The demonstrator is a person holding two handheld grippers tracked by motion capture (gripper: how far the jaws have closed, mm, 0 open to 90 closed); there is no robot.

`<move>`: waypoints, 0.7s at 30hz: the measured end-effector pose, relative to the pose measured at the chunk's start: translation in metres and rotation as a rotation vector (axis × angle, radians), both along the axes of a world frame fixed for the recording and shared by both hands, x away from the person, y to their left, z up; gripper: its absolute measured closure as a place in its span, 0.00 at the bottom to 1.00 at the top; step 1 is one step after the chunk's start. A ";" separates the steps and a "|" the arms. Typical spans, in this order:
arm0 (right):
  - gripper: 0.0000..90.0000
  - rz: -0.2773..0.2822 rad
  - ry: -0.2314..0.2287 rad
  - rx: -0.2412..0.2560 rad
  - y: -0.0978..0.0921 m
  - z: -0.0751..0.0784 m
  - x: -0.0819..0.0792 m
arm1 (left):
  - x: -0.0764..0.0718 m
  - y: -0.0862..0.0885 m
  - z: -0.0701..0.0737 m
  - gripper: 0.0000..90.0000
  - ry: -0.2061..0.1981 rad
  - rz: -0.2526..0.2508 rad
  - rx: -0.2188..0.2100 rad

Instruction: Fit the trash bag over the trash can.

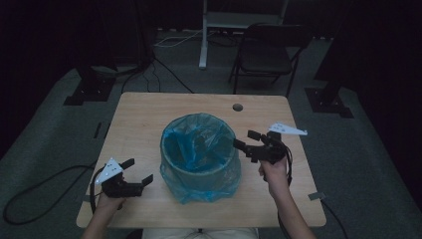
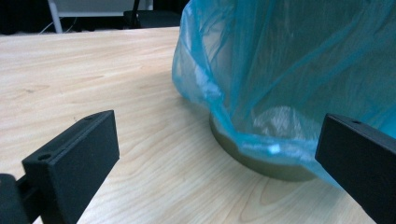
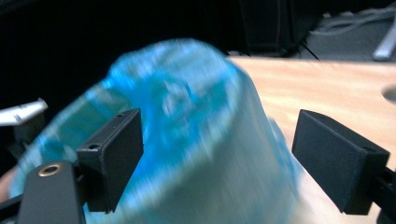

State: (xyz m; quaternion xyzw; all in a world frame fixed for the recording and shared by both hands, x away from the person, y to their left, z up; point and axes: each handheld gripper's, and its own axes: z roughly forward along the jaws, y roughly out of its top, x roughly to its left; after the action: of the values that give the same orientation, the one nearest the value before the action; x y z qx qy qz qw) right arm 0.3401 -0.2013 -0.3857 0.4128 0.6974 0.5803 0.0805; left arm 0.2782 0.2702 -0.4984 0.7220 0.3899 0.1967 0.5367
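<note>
I held the left gripper (image 1: 137,173) and right gripper (image 1: 247,139), jaws apart, flanking the round bin's translucent blue plastic liner (image 1: 199,144), ready to grasp it.

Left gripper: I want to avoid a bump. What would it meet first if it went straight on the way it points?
Probably the blue bag hanging over the bin's base; the left gripper is open and aimed there. Depth is unclear.

Motion blurs the blue bag (image 3: 187,126); bin hidden underneath.
</note>
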 end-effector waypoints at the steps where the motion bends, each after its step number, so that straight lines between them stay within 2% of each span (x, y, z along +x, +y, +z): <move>1: 0.18 0.030 -0.013 0.001 0.011 0.012 0.009 | -0.001 0.002 -0.003 0.00 0.003 0.014 -0.001; 3: 0.18 0.055 -0.033 -0.014 0.023 0.023 0.015 | -0.002 0.004 -0.006 0.00 0.000 0.024 -0.003; 4: 0.18 0.070 -0.039 -0.017 0.029 0.027 0.018 | -0.003 0.005 -0.007 0.00 -0.003 0.033 0.015; 5: 0.18 0.070 -0.039 -0.017 0.029 0.027 0.018 | -0.003 0.005 -0.007 0.00 -0.003 0.033 0.015; 6: 0.18 0.098 -0.041 -0.024 0.042 0.035 0.025 | -0.004 0.005 -0.007 0.00 -0.014 0.042 0.022; 7: 0.18 0.098 -0.041 -0.024 0.042 0.035 0.025 | -0.004 0.005 -0.007 0.00 -0.019 0.046 0.025; 9: 0.18 0.131 -0.038 -0.025 0.055 0.041 0.033 | -0.004 0.005 -0.007 0.00 -0.027 0.041 0.016; 11: 0.18 0.155 -0.026 -0.035 0.068 0.046 0.041 | -0.002 0.005 -0.007 0.00 -0.032 0.049 0.012; 12: 0.18 0.189 -0.013 -0.050 0.082 0.050 0.050 | -0.002 0.003 -0.007 0.00 -0.043 0.058 0.014; 14: 0.18 0.223 -0.005 -0.079 0.097 0.054 0.057 | -0.001 0.002 -0.007 0.00 -0.046 0.060 0.017; 16: 0.18 0.248 0.010 -0.110 0.111 0.056 0.063 | -0.002 0.001 -0.008 0.00 -0.054 0.057 0.021; 17: 0.18 0.248 0.010 -0.110 0.111 0.056 0.063 | -0.002 0.001 -0.008 0.00 -0.054 0.057 0.030; 18: 0.18 0.262 0.023 -0.120 0.117 0.056 0.066 | -0.002 0.001 -0.008 0.00 -0.058 0.057 0.043; 19: 0.19 0.317 0.060 -0.145 0.129 0.053 0.073 | -0.003 0.002 -0.008 0.00 -0.060 0.058 0.047; 21: 0.23 0.368 0.093 -0.192 0.139 0.048 0.077 | -0.003 0.003 -0.008 0.00 -0.059 0.056 0.051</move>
State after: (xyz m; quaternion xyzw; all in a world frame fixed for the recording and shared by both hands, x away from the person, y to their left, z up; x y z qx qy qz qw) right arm 0.4174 -0.0627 -0.3382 0.2951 0.8161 0.4964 -0.0200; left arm 0.2752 0.2732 -0.5060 0.7182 0.3887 0.2426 0.5237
